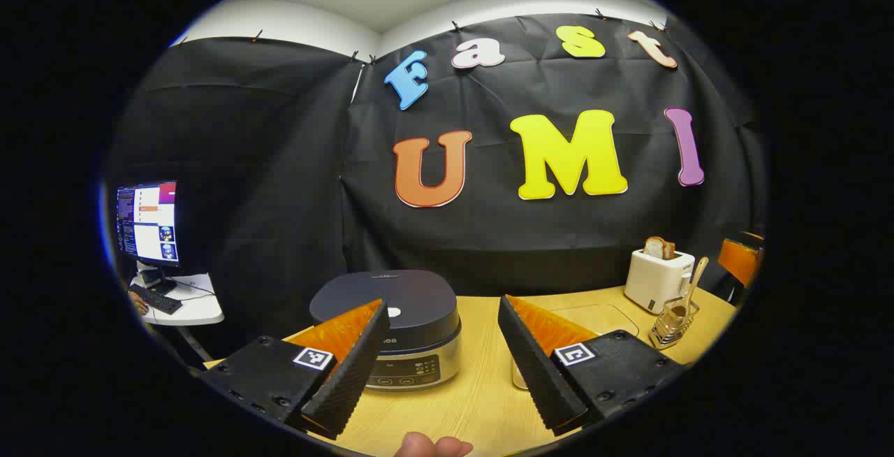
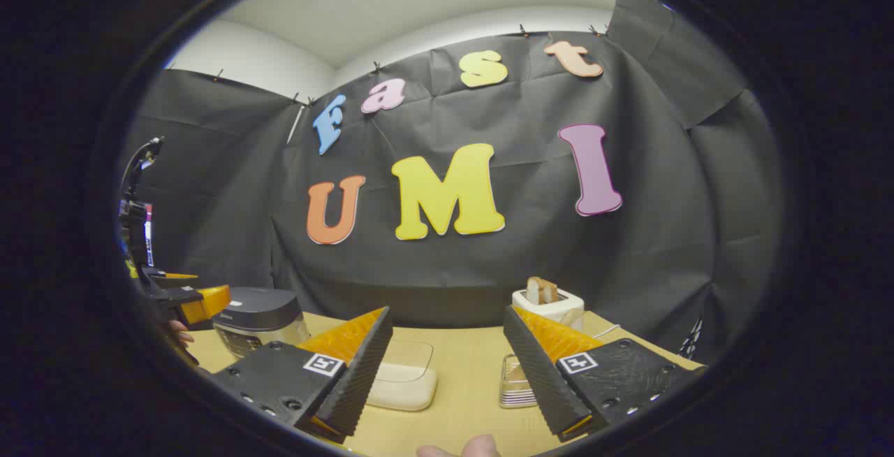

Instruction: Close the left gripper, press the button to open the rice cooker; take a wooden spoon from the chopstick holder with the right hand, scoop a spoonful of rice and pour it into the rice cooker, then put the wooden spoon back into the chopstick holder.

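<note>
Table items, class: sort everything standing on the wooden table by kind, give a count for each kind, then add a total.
Appliances: 2, the rice cooker and toaster.
Utensil holders: 1, the chopstick holder with a wooden spoon in it.
Lidded tubs: 1, the white container.
Clear cups: 1.
Total: 5.

A light wooden table [image 1: 482, 387] is seen. On it are placed a closed rice cooker [image 1: 398, 324], a white toaster [image 1: 656, 279], a wire chopstick holder [image 1: 672, 328] and a white lidded container [image 2: 405, 373].

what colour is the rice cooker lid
Dark grey, nearly black, on the rice cooker; clearest in the left gripper view.
</note>
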`<state>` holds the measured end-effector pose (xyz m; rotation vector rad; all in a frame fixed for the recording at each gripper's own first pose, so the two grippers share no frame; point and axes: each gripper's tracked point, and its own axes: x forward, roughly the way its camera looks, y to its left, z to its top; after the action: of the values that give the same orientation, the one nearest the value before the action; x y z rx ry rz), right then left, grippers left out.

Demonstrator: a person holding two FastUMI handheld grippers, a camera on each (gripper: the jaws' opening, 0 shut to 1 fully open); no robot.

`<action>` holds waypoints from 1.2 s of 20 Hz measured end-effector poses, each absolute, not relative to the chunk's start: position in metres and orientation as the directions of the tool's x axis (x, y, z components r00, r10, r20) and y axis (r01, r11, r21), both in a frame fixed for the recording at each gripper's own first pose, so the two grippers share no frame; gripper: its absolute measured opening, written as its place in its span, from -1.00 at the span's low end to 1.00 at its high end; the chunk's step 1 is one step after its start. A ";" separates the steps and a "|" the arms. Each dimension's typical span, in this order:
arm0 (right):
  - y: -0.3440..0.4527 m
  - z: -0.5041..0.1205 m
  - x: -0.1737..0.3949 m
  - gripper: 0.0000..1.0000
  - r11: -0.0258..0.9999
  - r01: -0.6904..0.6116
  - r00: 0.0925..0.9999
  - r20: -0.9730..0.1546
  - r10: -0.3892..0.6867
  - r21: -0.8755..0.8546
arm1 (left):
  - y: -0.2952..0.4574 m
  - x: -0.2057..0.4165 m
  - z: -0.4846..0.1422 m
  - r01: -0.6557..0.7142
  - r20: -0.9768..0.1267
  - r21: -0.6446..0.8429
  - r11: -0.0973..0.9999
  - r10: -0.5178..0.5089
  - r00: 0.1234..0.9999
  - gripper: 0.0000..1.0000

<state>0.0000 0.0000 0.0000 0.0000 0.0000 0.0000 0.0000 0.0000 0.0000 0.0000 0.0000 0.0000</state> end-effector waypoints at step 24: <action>0.006 -0.033 0.019 0.84 1.000 -0.013 0.998 -0.066 0.012 -0.021 | 0.046 0.050 -0.021 0.056 -0.209 -0.118 0.991 -0.080 0.975 0.77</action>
<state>0.0188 0.0057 -0.0332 -0.0214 0.0654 0.0123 0.0498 0.0457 -0.0208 -0.1120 0.2155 -0.0686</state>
